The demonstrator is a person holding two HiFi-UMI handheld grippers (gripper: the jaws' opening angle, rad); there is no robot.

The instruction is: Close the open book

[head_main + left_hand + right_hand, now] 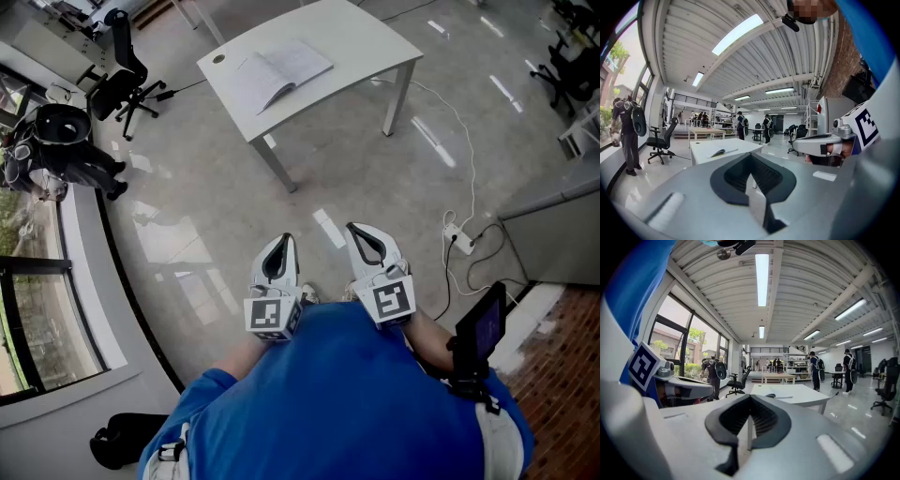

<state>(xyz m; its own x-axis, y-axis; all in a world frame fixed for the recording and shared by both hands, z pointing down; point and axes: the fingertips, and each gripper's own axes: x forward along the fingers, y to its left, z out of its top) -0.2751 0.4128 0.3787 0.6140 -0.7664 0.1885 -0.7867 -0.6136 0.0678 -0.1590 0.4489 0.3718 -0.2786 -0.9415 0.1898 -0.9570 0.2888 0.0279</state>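
An open white book [281,70] lies flat on a white table [370,42] across the floor, well ahead of me. The left gripper view shows that book [721,152] small on the table [740,146], and the right gripper view shows the book [780,396] too. My left gripper [286,240] and right gripper [354,229] hang side by side close to my body, far from the table. Both are shut with nothing between their jaws. The left gripper [751,156] and the right gripper [750,397] point nearly level at the table.
A black office chair [122,75] stands left of the table, and a person with a backpack [66,150] stands by the curved window wall. A white cable and power strip [459,239] lie on the floor at right. Other people stand farther back [814,371].
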